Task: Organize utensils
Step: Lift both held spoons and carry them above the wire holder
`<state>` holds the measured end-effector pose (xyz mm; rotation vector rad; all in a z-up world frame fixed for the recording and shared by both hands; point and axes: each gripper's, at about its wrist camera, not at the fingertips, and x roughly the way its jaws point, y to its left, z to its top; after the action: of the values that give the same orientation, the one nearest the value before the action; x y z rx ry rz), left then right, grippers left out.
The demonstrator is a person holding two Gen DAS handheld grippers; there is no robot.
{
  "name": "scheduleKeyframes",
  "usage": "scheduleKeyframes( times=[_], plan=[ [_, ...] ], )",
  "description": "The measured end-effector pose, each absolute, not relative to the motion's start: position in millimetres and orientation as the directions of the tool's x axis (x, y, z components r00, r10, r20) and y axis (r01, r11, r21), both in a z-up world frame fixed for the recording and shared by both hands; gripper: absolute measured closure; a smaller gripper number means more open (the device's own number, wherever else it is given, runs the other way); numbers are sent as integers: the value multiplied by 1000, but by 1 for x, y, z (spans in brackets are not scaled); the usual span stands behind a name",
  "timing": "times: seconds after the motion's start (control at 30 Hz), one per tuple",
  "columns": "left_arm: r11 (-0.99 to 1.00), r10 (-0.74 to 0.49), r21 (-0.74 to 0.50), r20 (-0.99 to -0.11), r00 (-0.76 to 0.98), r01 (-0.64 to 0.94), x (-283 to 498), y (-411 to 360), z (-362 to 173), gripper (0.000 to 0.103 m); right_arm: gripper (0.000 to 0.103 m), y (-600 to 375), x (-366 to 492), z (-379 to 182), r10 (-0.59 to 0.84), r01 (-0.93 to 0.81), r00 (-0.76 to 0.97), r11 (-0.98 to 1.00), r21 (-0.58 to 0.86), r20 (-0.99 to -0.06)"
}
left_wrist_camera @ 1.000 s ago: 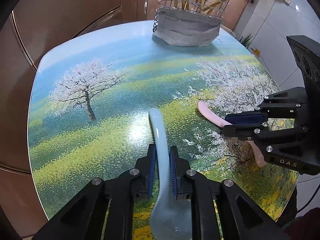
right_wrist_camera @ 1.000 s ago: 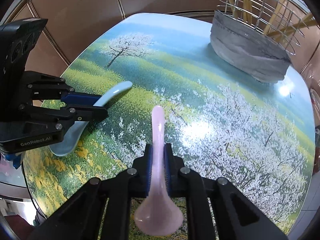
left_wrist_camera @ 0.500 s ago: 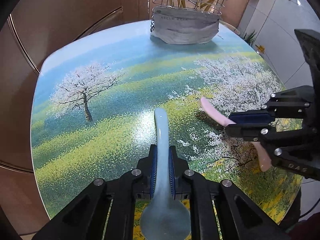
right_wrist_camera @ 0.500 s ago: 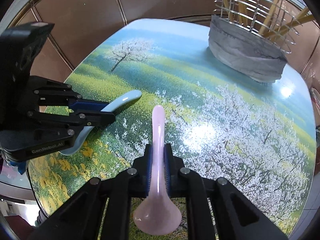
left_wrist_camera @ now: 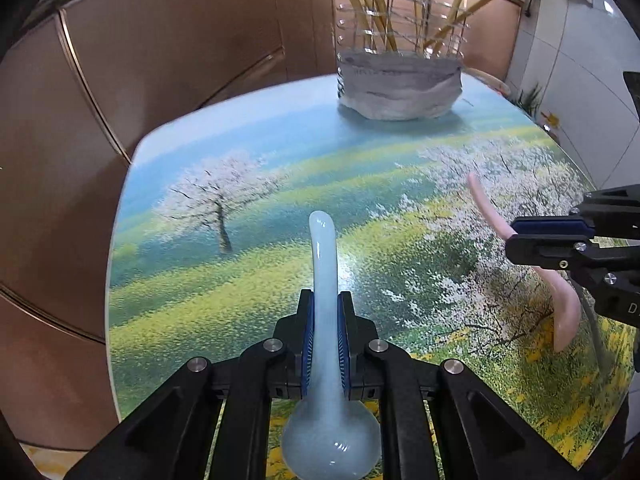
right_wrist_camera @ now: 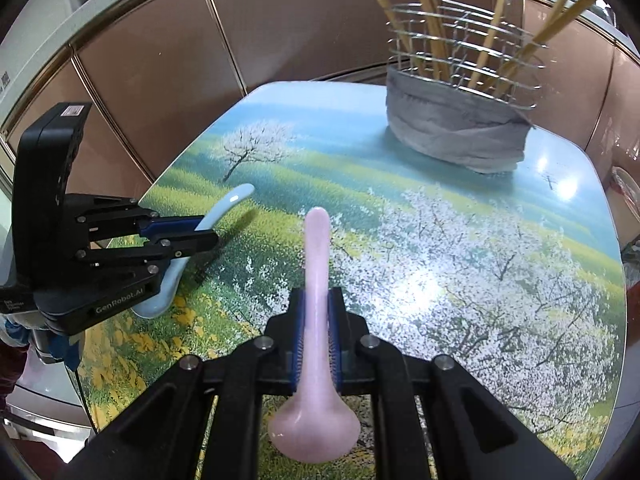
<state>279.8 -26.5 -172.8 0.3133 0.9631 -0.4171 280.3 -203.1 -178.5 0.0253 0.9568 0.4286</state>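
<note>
Pale blue ceramic spoon (left_wrist_camera: 325, 280) sits pinched by its handle between the pads of the left gripper (left_wrist_camera: 324, 316), bowl toward the camera; compared with a second ago the view has tilted up and the wire utensil basket (left_wrist_camera: 400, 76) with its wooden chopsticks looms nearer beyond the printed landscape table (left_wrist_camera: 240, 168). From the right wrist, the right gripper (right_wrist_camera: 316, 320) likewise clamps the pink ceramic spoon (right_wrist_camera: 316, 264), lifted and aimed basket-ward (right_wrist_camera: 460, 120). Both spoons seem headed for dropping in.

Bright glare on table (right_wrist_camera: 416, 284), fisheye-warped edges
</note>
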Motion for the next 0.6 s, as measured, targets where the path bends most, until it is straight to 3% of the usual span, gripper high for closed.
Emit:
scheduleKeyframes(
  times=[0.27,0.6],
  plan=[
    [878,-181,135,-795,580,460,262,-30,-160,92,92,-224,258,-166,375,-320,558,920,225,-740],
    [887,-194,129,-767,612,443,243,-27,-150,92,92,-234,223,-147,373,-305,623,925,226,-687]
  ],
)
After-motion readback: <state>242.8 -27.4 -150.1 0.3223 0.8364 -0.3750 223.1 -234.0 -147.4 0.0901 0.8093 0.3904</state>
